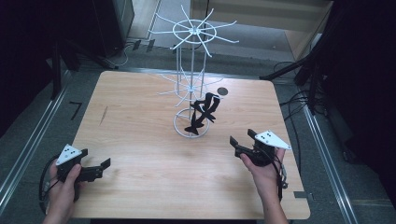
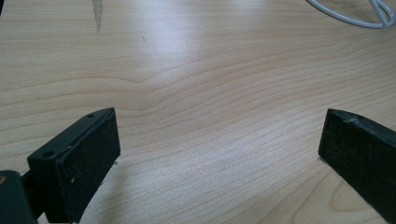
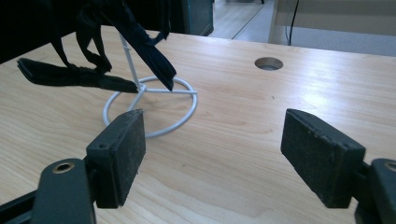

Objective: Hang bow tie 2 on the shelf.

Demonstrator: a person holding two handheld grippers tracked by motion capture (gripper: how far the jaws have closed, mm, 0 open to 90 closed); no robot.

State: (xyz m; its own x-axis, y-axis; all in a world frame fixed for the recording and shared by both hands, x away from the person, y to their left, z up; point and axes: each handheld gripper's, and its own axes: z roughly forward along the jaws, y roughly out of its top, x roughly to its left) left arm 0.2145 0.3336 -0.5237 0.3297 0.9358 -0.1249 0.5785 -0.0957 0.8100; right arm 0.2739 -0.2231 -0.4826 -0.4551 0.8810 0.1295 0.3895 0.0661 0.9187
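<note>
A white wire rack [image 1: 191, 70] with spoked tiers stands on a ring base [image 1: 190, 126] at the middle of the wooden table [image 1: 140, 140]. Black straps [image 1: 203, 112] hang from its lower tier and droop toward the base. My right gripper [image 1: 243, 138] is held at the table's right, jaws wide apart and pointing at the rack. In the right gripper view the gripper [image 3: 215, 119] has nothing between its pads, and the ring base [image 3: 154, 107] and the straps [image 3: 116, 42] lie ahead on the left. My left gripper [image 1: 100, 168] rests at the front left, open over bare wood [image 2: 220, 119].
A round cable hole [image 1: 222, 91] lies in the table behind the rack, to its right [image 3: 268, 63]. Metal rails run along both sides of the table, and cables lie on the floor at the right. Part of the rack's white wire [image 2: 355, 14] shows in the left gripper view.
</note>
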